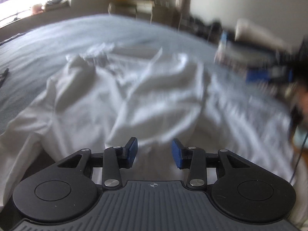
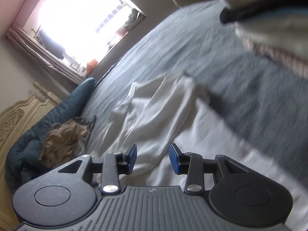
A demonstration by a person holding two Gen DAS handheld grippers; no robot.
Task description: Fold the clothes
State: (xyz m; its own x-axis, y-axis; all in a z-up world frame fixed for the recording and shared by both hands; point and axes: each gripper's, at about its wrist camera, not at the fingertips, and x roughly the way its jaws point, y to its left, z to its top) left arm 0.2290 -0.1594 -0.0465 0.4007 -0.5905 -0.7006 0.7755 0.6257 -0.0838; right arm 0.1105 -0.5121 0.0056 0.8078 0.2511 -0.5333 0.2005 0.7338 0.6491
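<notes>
- White garment (image 1: pixel 123 96) lying rumpled on grey bedspread (image 1: pixel 57 36), just ahead of both tools.
- Left gripper (image 1: pixel 154 150): jaws parted, nothing between.
- Right gripper (image 2: pixel 153 158): likewise parted and empty.
- Fabric thin, limp, light; likely to sag and slide.
- Best hold: hem or edge corners, though blur obscures them.

A grey-blue bedspread (image 2: pixel 192 44) covers the bed. A teal quilt (image 2: pixel 57 113) is bunched against the carved cream headboard (image 2: pixel 17 115). Bright light pours through the window (image 2: pixel 80 19), with pale curtains (image 2: pixel 44 55) beside it. Across the room stands a light-coloured desk (image 1: pixel 134 7), blurred.
</notes>
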